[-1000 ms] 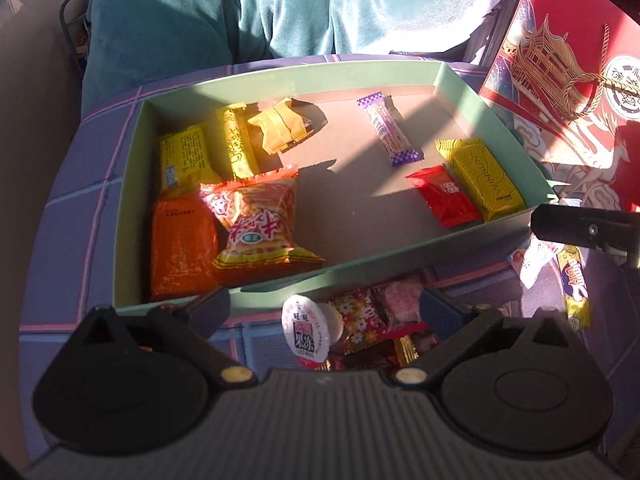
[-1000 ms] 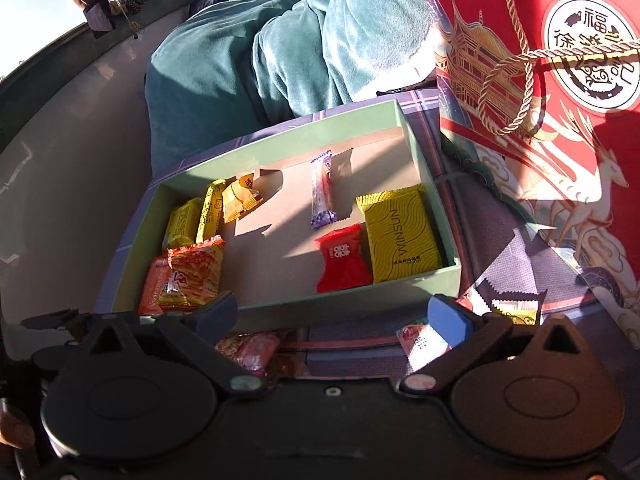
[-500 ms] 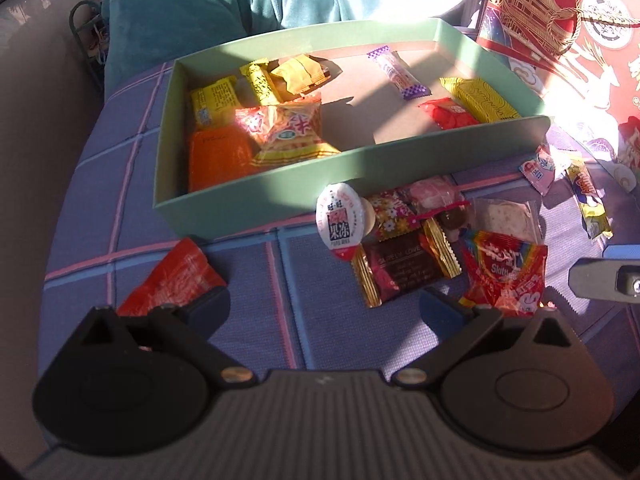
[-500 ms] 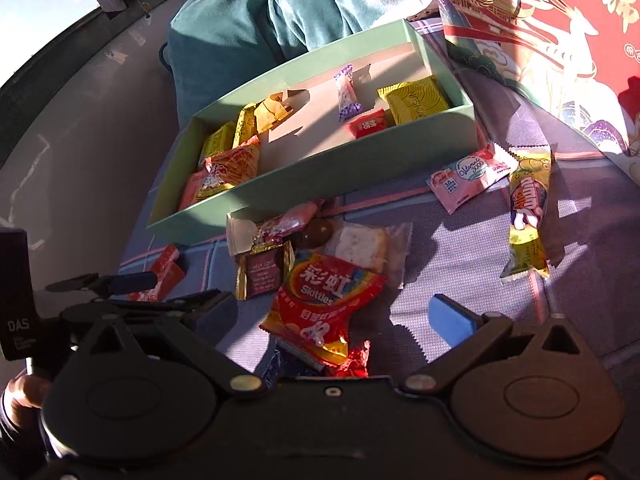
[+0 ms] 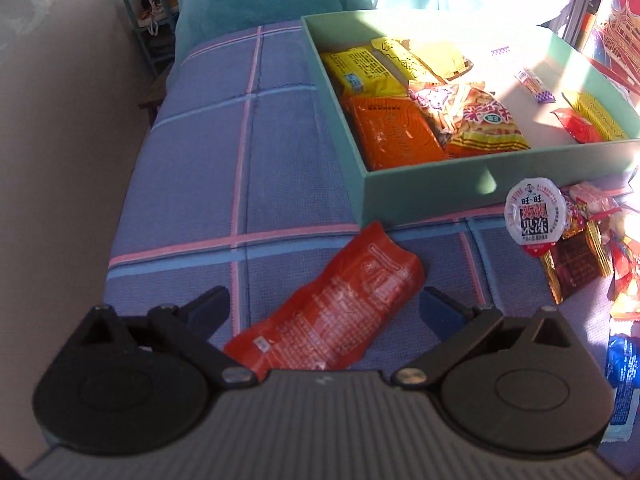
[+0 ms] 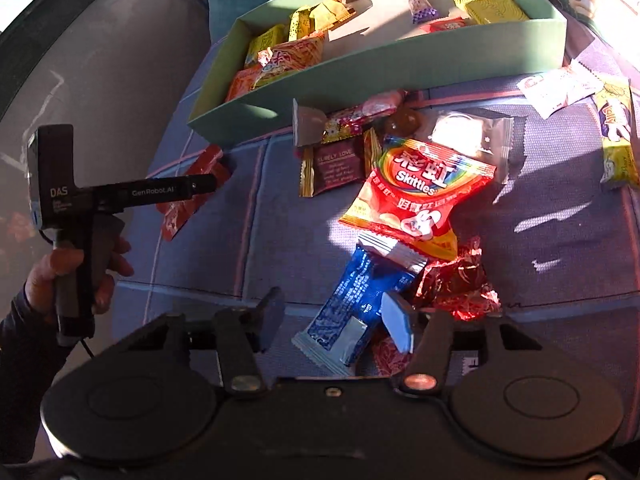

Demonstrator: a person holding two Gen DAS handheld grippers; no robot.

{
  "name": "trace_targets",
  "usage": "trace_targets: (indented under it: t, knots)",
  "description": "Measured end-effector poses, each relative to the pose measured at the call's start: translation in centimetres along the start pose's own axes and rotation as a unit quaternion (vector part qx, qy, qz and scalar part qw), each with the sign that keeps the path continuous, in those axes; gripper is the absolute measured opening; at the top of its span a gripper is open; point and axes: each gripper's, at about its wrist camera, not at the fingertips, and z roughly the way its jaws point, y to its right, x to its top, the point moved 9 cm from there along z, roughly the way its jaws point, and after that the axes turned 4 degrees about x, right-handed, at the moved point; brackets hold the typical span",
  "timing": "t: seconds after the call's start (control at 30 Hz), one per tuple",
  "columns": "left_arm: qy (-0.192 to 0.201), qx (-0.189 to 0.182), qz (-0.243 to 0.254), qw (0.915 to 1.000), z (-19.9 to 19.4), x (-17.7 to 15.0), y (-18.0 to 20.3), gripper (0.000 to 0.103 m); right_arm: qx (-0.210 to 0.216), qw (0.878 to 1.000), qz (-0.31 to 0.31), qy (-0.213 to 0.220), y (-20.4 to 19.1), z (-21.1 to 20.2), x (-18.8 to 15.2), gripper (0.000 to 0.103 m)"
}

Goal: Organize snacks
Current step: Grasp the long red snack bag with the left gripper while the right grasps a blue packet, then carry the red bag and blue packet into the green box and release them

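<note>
The green box (image 5: 472, 190) sits toward the far right of the checked cloth (image 5: 280, 152) that covers the tabletop, and a second ago it filled both views from above; now both cameras have drawn back and down to the loose snacks on the near side of it; the box contents look the same, yellow, orange and red packets at its left end, a purple-ended sweet and a yellow bar at its right; so nothing has been added in this interval, and my reading is that both hands have finished a drop and come back for the next pick.

The left tongs (image 5: 324, 308) are spread wide and empty, straddling the red packet (image 5: 340, 312), which lies flat on the cloth just beyond the box's near left corner; half a second ago it sat only at the lower left of that view, so the tongs have swung onto it; it looks like the next item.

The right tongs (image 6: 336, 320) are also wide and empty, set around the near end of the blue wrapper (image 6: 356, 304), which is tucked partly under the Skittles bag (image 6: 416, 196); a crinkled red foil wrapper (image 6: 460, 284) touches it on the right and may get caught too.

The jelly cup (image 5: 535, 216) leans by the box's near wall.
</note>
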Motion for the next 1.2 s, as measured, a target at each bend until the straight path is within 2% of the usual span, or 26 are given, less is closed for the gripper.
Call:
trace_targets:
  t: [0.1, 0.2, 0.27, 0.3, 0.37, 0.47, 0.6, 0.67, 0.8, 0.9, 0.93, 0.97, 1.0, 1.03, 1.07, 1.2]
  knots:
    - [-0.012, -0.025, -0.004, 0.9996, 0.8, -0.8, 0.2, 0.097, -0.013, 1.0, 0.011, -0.012, 0.4, 1.0, -0.4, 0.055]
    - [0.007, -0.035, 0.011, 0.9993, 0.1, -1.5, 0.5, 0.083, -0.018, 1.0, 0.016, -0.004, 0.6, 1.6, -0.4, 0.055]
    - [0.02, -0.044, 0.023, 0.9986, -0.9, -2.1, 1.2, 0.058, -0.023, 1.0, -0.002, 0.006, 0.1, 1.8, 0.0, 0.055]
    - [0.021, -0.05, 0.024, 0.9982, -1.2, -2.4, 1.3, 0.055, -0.027, 1.0, -0.012, 0.01, -0.2, 2.0, 0.1, 0.055]
    - [0.021, -0.061, 0.022, 0.9977, -1.9, -3.0, 1.8, 0.041, -0.034, 0.999, -0.035, 0.013, -1.1, 2.8, 0.5, 0.055]
    - [0.013, -0.08, 0.0, 0.9967, -2.6, -3.7, 1.8, 0.041, -0.038, 0.997, -0.071, 0.013, -2.8, 3.7, 0.4, 0.055]
    - [0.007, -0.073, -0.015, 0.9972, -2.8, -3.9, 1.2, 0.045, -0.056, 0.992, -0.115, 0.012, -4.1, 4.2, -0.2, 0.056]
    - [0.007, -0.055, -0.008, 0.9984, -2.5, -3.6, 0.8, 0.057, -0.063, 0.99, -0.129, 0.009, -4.3, 4.2, -0.6, 0.061]
    - [-0.001, -0.04, 0.016, 0.9991, -1.9, -3.4, 1.4, 0.065, -0.073, 0.987, -0.145, 0.006, -4.1, 3.9, -1.3, 0.061]
    - [0.005, -0.03, 0.043, 0.9986, -1.6, -3.5, 2.3, 0.072, -0.092, 0.979, -0.182, 0.007, -4.7, 4.3, -1.9, 0.062]
    - [0.006, -0.033, 0.047, 0.9983, -1.6, -3.4, 2.6, 0.071, -0.101, 0.974, -0.201, 0.006, -5.0, 4.5, -2.1, 0.057]
    - [0.007, -0.038, 0.049, 0.998, -1.7, -3.3, 2.8, 0.062, -0.113, 0.968, -0.224, 0.01, -5.3, 4.8, -2.2, 0.04]
    - [0.009, -0.044, 0.053, 0.9976, -1.8, -3.2, 3.1, 0.057, -0.117, 0.964, -0.237, 0.012, -5.5, 4.9, -2.2, 0.037]
    - [0.011, -0.044, 0.059, 0.9973, -2.0, -3.0, 3.3, 0.039, -0.113, 0.964, -0.24, 0.011, -5.7, 4.9, -2.1, 0.037]
    - [0.008, -0.047, 0.061, 0.997, -2.2, -3.0, 3.5, 0.034, -0.11, 0.965, -0.238, 0.011, -5.7, 4.9, -2.1, 0.037]
    - [0.003, -0.037, 0.051, 0.998, -2.4, -3.2, 3.6, 0.031, -0.095, 0.969, -0.226, 0.015, -5.6, 4.4, -2.1, 0.036]
